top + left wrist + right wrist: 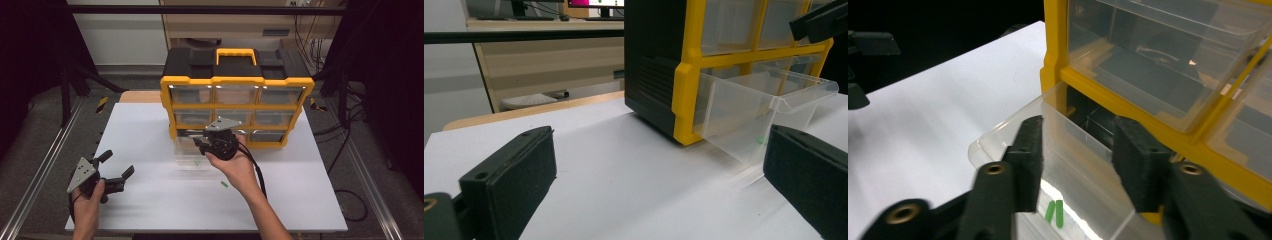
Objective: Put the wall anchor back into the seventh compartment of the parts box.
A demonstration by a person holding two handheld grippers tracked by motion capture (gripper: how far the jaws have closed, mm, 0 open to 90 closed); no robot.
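The right gripper [1075, 165] holds its two black padded jaws apart over the clear plastic drawer [1013, 132] pulled out from the yellow-framed organiser cabinet [1128, 87], with two small green pieces [1054, 212] lying in the drawer near the jaws.

The organizer cabinet [235, 75] is matt black and glossy yellow plastic, and its pulled-out drawer [769, 100] is clear, shiny plastic. The bench [150, 150] is smooth matt white. Matt black fingers [1030, 150] look finely rough.
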